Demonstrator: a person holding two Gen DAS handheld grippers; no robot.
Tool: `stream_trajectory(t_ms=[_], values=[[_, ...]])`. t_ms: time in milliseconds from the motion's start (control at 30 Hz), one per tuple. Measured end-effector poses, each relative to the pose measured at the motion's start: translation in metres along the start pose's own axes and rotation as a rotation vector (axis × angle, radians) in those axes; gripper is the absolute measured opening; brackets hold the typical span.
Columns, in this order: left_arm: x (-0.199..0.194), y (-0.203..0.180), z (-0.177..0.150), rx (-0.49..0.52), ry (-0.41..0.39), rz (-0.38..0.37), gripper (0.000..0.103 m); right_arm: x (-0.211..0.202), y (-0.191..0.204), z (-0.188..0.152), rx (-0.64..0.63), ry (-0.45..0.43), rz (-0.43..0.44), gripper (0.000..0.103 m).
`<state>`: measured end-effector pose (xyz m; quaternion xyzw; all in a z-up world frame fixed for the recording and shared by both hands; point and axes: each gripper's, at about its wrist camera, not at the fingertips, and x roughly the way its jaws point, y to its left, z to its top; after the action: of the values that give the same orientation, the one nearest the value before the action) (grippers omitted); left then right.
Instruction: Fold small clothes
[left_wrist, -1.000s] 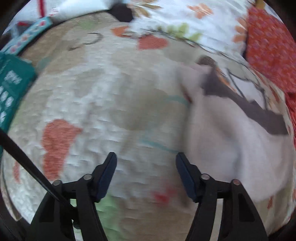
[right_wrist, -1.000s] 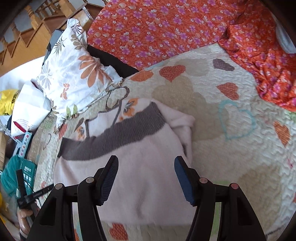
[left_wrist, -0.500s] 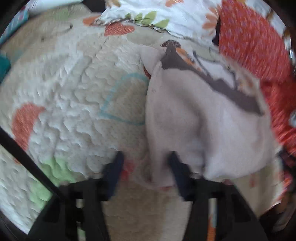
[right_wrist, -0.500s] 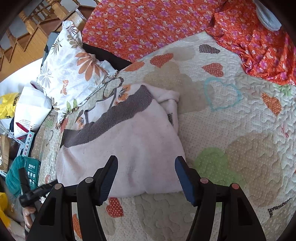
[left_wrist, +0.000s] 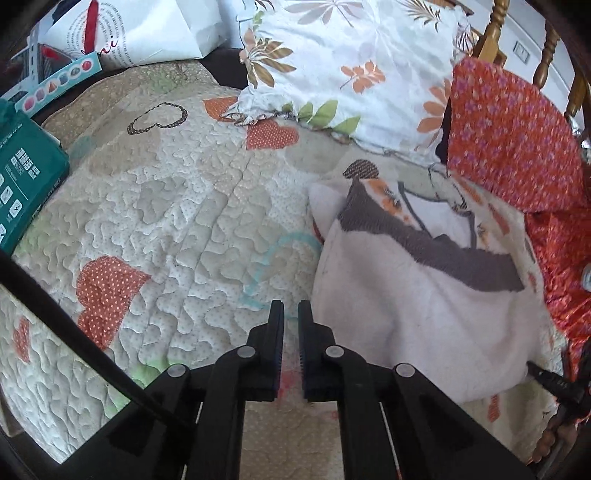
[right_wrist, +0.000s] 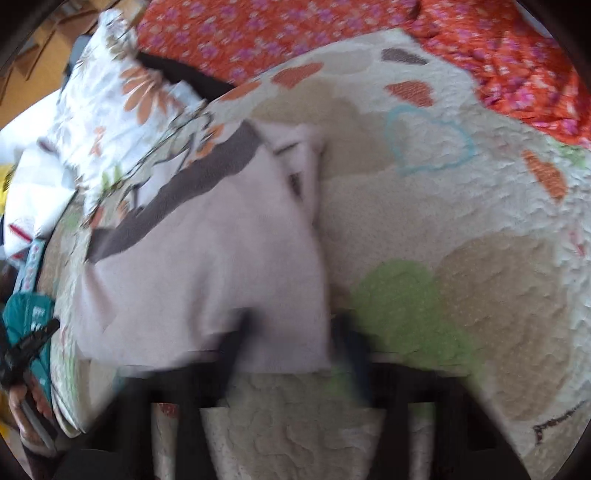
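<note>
A small pale pink sweater with a grey band lies folded on the heart-patterned quilt. In the left wrist view my left gripper is shut and empty, just left of the sweater's edge and above the quilt. In the right wrist view the sweater fills the middle left. My right gripper is blurred by motion; its jaws stand apart on either side of the sweater's near right corner.
A flowered white pillow lies behind the sweater. Orange flowered cloth lies at the right. A teal box and a white bag sit at the quilt's left edge.
My left gripper closed and drew back to the left of the sweater. My right gripper moved down onto the sweater's near right corner, and its view went blurry.
</note>
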<state>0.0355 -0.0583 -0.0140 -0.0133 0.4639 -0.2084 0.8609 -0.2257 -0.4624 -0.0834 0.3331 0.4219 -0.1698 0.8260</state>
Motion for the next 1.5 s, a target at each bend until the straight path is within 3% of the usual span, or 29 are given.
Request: stream_trajectory(t_ms=[100, 167, 300, 400, 600, 800, 833, 933, 1033, 1100, 1200, 1267, 1333, 1400, 1500], values=[[-0.008, -0.005, -0.002, -0.004, -0.019, -0.006, 0.027, -0.008, -0.005, 0.004, 0.017, -0.02, 0.006, 0.008], [-0.014, -0.008, -0.003, 0.001, -0.033, -0.014, 0.029, -0.018, -0.016, 0.008, 0.046, -0.055, -0.042, 0.004], [-0.033, -0.009, -0.009, -0.036, -0.061, -0.005, 0.053, -0.028, -0.029, 0.014, 0.079, -0.08, -0.091, 0.006], [-0.037, -0.011, -0.016, -0.084, -0.06, -0.039, 0.065, -0.035, -0.025, 0.014, 0.068, -0.119, -0.144, 0.008], [-0.002, -0.047, -0.018, 0.002, 0.015, -0.04, 0.065, -0.048, -0.009, 0.023, 0.072, -0.205, -0.05, 0.012], [0.04, -0.072, -0.003, 0.089, 0.03, -0.014, 0.065, -0.012, 0.037, 0.059, -0.013, -0.119, 0.068, 0.013], [0.047, -0.074, -0.002, 0.094, 0.041, -0.006, 0.065, -0.004, 0.043, 0.063, -0.032, -0.101, 0.073, 0.017], [0.073, -0.08, 0.003, 0.097, 0.105, 0.003, 0.065, 0.034, 0.056, 0.081, -0.067, -0.057, 0.05, 0.03], [0.094, -0.087, 0.006, 0.114, 0.157, 0.03, 0.067, 0.067, 0.055, 0.091, -0.051, -0.025, -0.004, 0.03], [0.103, -0.091, 0.009, 0.132, 0.168, 0.057, 0.076, 0.073, 0.055, 0.1, -0.057, -0.053, -0.038, 0.03], [0.106, -0.094, 0.012, 0.151, 0.184, 0.071, 0.079, 0.067, 0.057, 0.108, -0.095, -0.094, -0.078, 0.03], [0.102, -0.088, 0.015, 0.123, 0.196, 0.039, 0.079, 0.058, 0.055, 0.11, -0.099, -0.116, -0.087, 0.035], [0.091, -0.076, 0.02, 0.063, 0.193, -0.019, 0.079, 0.045, 0.054, 0.111, -0.096, -0.15, -0.082, 0.05], [0.073, -0.057, 0.025, -0.005, 0.151, -0.044, 0.079, 0.031, 0.061, 0.105, -0.124, -0.189, -0.083, 0.051], [0.047, -0.025, 0.031, -0.082, 0.058, 0.022, 0.079, 0.013, 0.083, 0.089, -0.208, -0.221, -0.063, 0.051]])
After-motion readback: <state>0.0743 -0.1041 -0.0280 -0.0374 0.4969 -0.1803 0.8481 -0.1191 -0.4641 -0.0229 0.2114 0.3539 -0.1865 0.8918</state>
